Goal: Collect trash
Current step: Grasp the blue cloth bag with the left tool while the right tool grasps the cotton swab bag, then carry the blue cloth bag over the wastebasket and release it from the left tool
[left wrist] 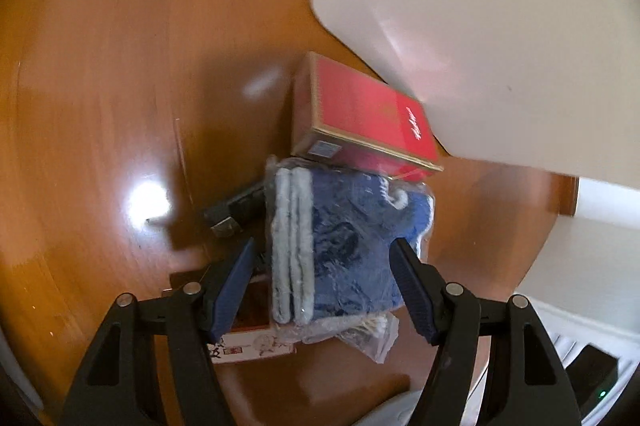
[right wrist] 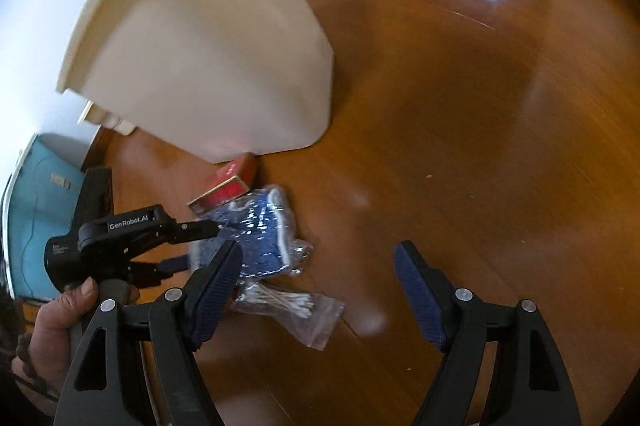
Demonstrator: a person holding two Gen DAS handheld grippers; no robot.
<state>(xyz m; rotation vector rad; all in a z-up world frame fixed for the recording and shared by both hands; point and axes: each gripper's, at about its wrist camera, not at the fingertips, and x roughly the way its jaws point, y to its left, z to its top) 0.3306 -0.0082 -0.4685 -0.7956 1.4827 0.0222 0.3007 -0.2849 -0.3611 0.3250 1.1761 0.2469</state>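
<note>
Blue-padded and spread apart: left gripper (left wrist: 324, 244), astride a blue cloth packet (left wrist: 344, 238) in clear plastic, on the wooden floor (left wrist: 100, 106). Clear gap on one side of the packet, the other pad right at its edge; no squeeze visible, so released, gripping nothing. Looks like the approach step of a pickup, with the close yet to come.

Likewise released: right gripper (right wrist: 318, 246), nothing but bare floor between the jaws. Just beside its left finger, a small clear bag of cotton swabs (right wrist: 288, 302), partly tucked under the cloth packet.

Further out, touching the packet's far end: a red box (left wrist: 360, 114), one end against the foot of a tall white bin (left wrist: 480, 46). Beside the packet, a dark flat item (left wrist: 236, 210), too blurred to name; beneath the packet's near end, a printed card or carton (left wrist: 248, 346).

Next move, as judged: close the left gripper on the packet across its width, firmly enough for slippery film over soft cloth, then lift it clear of the box and the swab bag. Right gripper best shifted towards the swab bag for a pinch on the thin film.

Containers: bin seen from outside only, contents hidden. Both clear bags filled, one with folded cloth, one with swabs. No trash visibly collected yet.
</note>
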